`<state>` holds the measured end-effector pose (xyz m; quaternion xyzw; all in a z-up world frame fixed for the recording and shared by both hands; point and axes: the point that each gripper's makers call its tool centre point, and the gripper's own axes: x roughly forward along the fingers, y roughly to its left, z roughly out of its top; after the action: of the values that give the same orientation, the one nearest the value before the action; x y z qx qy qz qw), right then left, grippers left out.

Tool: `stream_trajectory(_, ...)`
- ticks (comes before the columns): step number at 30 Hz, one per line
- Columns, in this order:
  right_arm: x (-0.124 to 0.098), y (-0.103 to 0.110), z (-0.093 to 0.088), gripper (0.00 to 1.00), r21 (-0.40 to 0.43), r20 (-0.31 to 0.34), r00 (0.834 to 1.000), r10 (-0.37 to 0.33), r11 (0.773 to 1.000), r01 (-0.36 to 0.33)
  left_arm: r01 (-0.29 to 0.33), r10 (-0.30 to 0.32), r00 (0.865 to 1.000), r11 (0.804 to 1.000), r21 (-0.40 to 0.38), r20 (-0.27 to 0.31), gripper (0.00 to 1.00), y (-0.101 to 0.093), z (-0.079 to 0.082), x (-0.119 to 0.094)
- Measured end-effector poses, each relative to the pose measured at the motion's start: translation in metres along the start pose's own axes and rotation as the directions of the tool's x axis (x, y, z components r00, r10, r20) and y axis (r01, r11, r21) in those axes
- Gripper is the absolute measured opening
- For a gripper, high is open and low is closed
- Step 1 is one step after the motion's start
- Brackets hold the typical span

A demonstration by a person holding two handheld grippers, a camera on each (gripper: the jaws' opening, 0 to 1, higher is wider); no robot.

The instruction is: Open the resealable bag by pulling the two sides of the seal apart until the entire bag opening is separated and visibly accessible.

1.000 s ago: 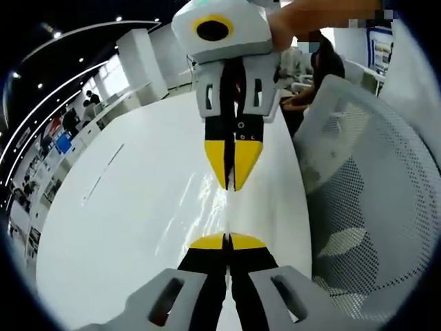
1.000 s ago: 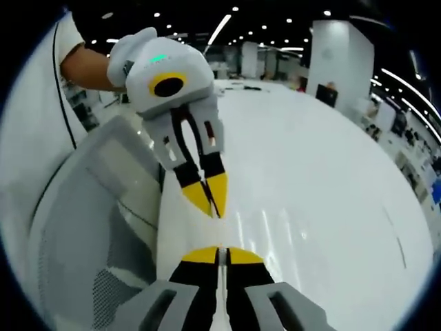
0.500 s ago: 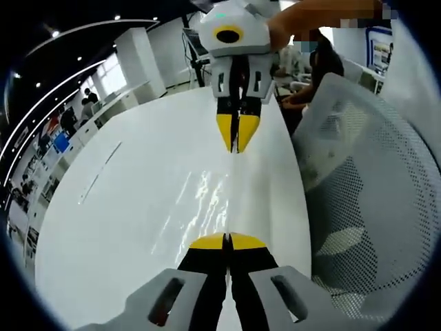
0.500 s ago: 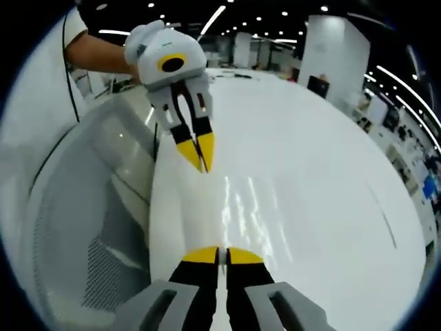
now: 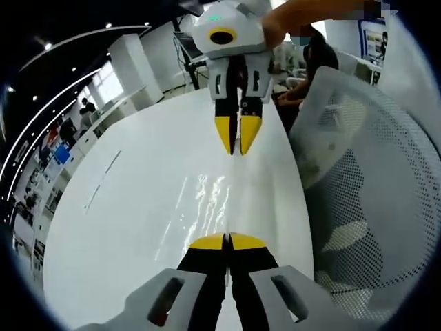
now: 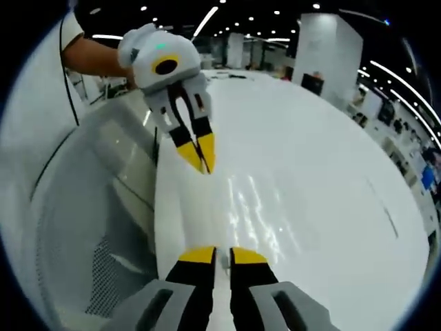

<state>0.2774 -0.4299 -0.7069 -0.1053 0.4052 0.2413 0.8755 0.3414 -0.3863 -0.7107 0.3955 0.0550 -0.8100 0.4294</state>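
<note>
bag (image 5: 207, 200): clear, thin, limp, slippery; grip seal lips | left gripper (image 5: 227, 240): clenched on bag, 6 o'clock | right gripper (image 5: 238, 148): jaws slightly parted, 12 o'clock

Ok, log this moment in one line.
left gripper jaws shut | right gripper jaws slightly parted | glinting clear film between them over white table

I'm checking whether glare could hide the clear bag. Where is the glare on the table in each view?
Left gripper view: bright streaks on the white table around the middle, between the left gripper and right gripper. Right gripper view: similar streaks mid-table; fisheye bends the table's edges in both.
</note>
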Motion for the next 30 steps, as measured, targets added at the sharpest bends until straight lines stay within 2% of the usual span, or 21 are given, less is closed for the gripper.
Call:
stream_trajectory(1,0.0,0.0,0.001,0.05,0.006,0.002,1.0,0.002,1.0,-0.002,0.0,0.0,1.0,1.0,0.005,-0.001,0.0,0.0,0.0,0.0)
stream_trajectory(5,-0.004,-0.001,0.023,0.07,0.065,0.085,0.996,0.005,0.998,-0.011,0.001,-0.001,1.0,0.999,0.043,-0.005,0.0,0.0,0.001,0.001)
stream_trajectory(10,-0.005,-0.006,0.035,0.07,0.068,0.112,0.994,-0.006,0.998,-0.001,-0.001,0.001,1.0,0.998,0.064,-0.005,0.0,0.0,0.001,0.003)
stream_trajectory(17,0.015,-0.003,0.027,0.04,0.066,0.049,0.998,0.032,0.997,-0.035,-0.005,0.004,1.0,0.998,0.062,0.004,0.0,-0.001,0.006,0.003)
stream_trajectory(27,0.023,0.002,0.025,0.05,0.085,0.023,0.997,0.076,0.993,-0.078,-0.01,0.009,1.0,0.997,0.072,0.018,0.0,-0.003,0.005,0.003)
stream_trajectory(30,0.026,0.005,0.018,0.04,0.128,-0.002,0.995,0.101,0.987,-0.1,-0.011,0.009,0.999,0.997,0.078,0.032,0.0,-0.003,0.008,0.003)
